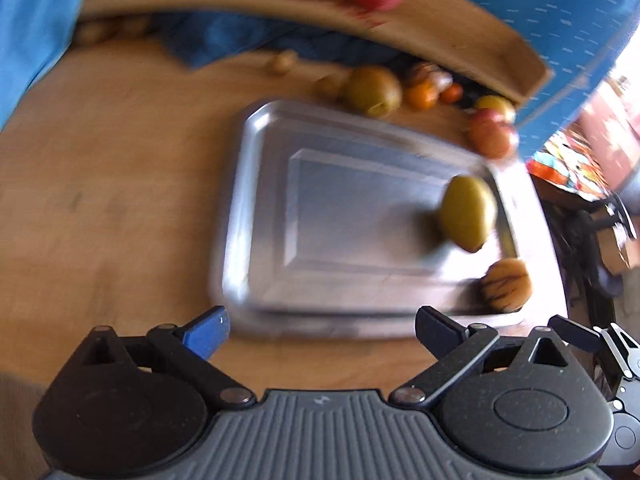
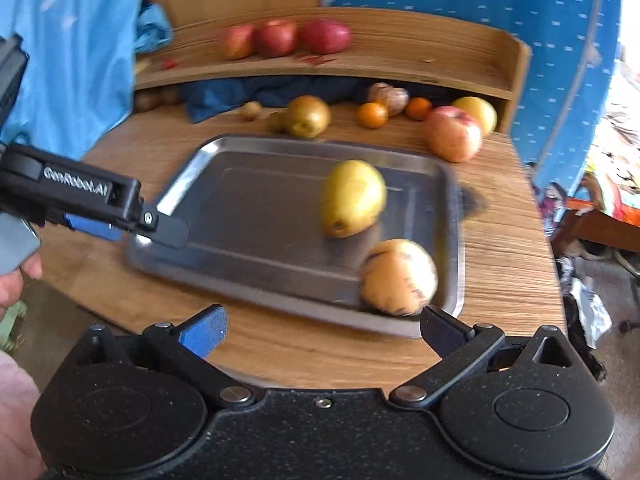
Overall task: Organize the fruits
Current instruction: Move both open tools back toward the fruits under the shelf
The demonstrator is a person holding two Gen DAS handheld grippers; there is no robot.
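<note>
A steel tray [image 2: 248,208] lies on the round wooden table. On its right half rest a yellow-green pear-like fruit [image 2: 354,198] and, nearer the front corner, a pale orange striped fruit [image 2: 400,276]. My right gripper [image 2: 323,330] is open and empty, hovering just short of the tray's near edge, with the striped fruit right beyond its right finger. My left gripper [image 2: 136,230] reaches in over the tray's left rim. In its own view the left gripper [image 1: 322,334] is open and empty above the tray [image 1: 340,208], with the green fruit [image 1: 468,212] and striped fruit [image 1: 506,286] to the right.
Three red apples [image 2: 276,38] sit on a curved wooden shelf [image 2: 400,60] behind the tray. Below it lie a brownish pear [image 2: 308,116], two oranges [image 2: 372,115], a red-yellow apple [image 2: 454,134], a yellow apple [image 2: 478,114] and blue cloth [image 2: 240,94]. The table edge drops off at right.
</note>
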